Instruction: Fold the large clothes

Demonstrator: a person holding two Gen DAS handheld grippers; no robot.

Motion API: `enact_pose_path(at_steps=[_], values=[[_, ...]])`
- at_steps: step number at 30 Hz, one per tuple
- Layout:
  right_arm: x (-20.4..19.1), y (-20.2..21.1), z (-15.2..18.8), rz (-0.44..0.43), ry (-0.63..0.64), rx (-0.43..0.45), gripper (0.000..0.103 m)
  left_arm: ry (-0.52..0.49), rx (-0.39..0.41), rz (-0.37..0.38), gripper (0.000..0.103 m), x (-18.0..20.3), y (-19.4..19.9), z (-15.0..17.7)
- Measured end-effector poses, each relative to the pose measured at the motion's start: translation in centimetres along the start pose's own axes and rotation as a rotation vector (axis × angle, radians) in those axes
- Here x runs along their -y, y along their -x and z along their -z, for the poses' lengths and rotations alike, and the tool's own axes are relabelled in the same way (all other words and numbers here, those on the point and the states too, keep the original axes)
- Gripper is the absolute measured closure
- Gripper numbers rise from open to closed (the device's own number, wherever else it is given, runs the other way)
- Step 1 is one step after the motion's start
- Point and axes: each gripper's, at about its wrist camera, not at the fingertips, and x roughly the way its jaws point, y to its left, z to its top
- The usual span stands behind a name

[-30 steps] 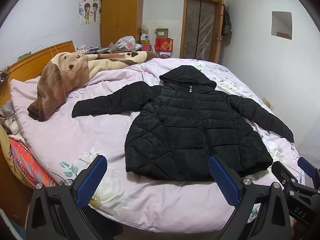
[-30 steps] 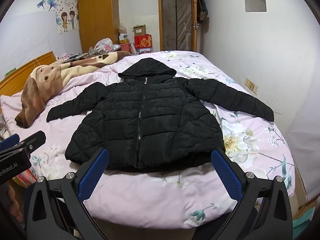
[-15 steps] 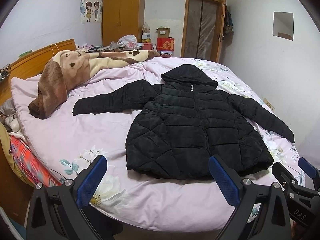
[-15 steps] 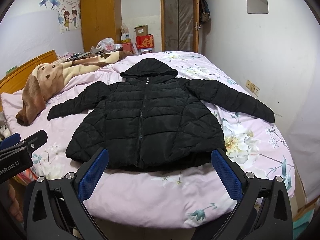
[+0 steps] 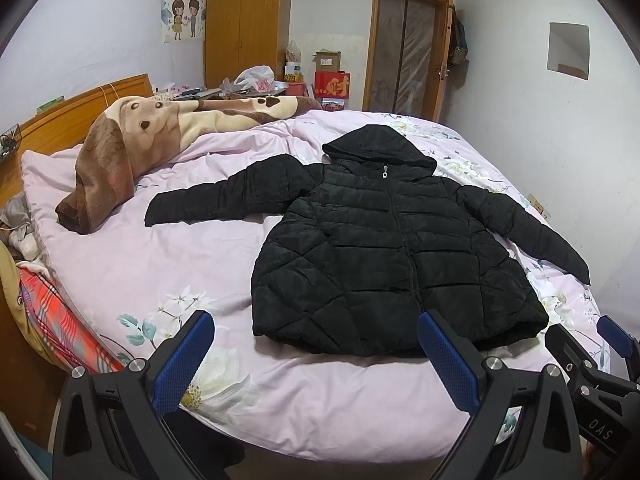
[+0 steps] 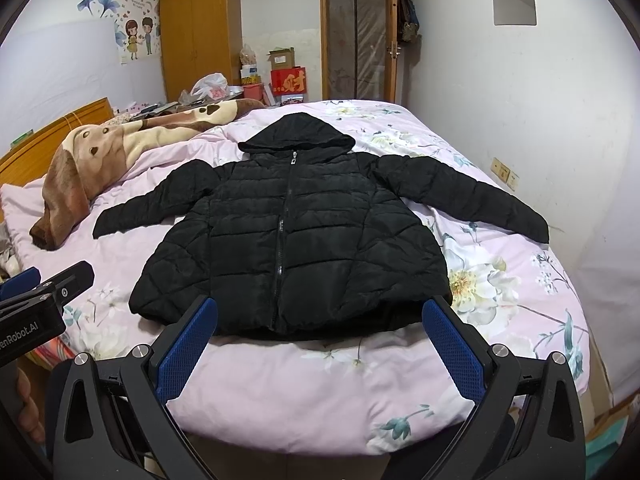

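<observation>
On the bed: black quilted hooded puffer jacket (image 5: 396, 252), flat, front up, zipped closed, hood toward the far wall.
Jacket sleeves: both spread out sideways, lying on the cover, not folded.
Jacket hem: nearest me, close to the bed's near edge.
Bed: pink floral bed cover (image 5: 160, 264), wooden headboard (image 5: 72, 120) off to my left.
Left gripper (image 5: 316, 354): held short of the near bed edge, fingers wide, nothing between them. Blue pads (image 5: 182, 360) visible. In its own view the left pad sits over bare cover, the right pad overlaps the hem.
Right gripper (image 6: 318, 346): also at the near edge, fingers wide, empty. The hem fills the gap between its pads (image 6: 452, 350) in its own view; contact with fabric: cannot tell, looks clear.
Cross-check: each camera catches the other gripper at its frame edge, so I hold the two side by side, left one left of the jacket's centre line, right one roughly centred on the zip (image 6: 282, 240).
Hand: part of my left hand (image 6: 28, 408) shows at the lower left of the right view, on the left gripper's handle.
Other on bed: brown and cream plush blanket with a dog face (image 5: 132, 148), bunched near the headboard, well apart from the jacket's left sleeve cuff.
Room: wooden wardrobe (image 5: 248, 24) and a red box (image 5: 332, 86) at the far wall, door (image 5: 404, 48) right of them.
</observation>
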Motion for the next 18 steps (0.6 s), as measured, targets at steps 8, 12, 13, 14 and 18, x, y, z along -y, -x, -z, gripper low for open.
enact_pose_path(at_steps=[8, 12, 13, 14, 18], values=[[0.00, -0.11, 0.12, 0.003, 0.001, -0.004, 0.001, -0.001, -0.010, -0.005, 0.000, -0.03, -0.54, 0.08], [0.00, -0.12, 0.15, 0.003, 0.001, -0.005, 0.001, -0.004, -0.009, -0.006, 0.000, -0.04, -0.63, 0.09], [0.03, -0.14, 0.17, 0.004, 0.001, -0.005, 0.001, -0.003, -0.011, -0.005, 0.000, -0.10, -0.67, 0.09], [0.03, -0.15, 0.17, 0.004, 0.001, -0.005, 0.001, -0.001, -0.010, -0.005, 0.000, -0.08, -0.60, 0.13], [0.00, -0.13, 0.18, 0.005, 0.000, -0.005, 0.001, -0.006, -0.008, -0.005, 0.000, 0.01, -0.80, 0.10]])
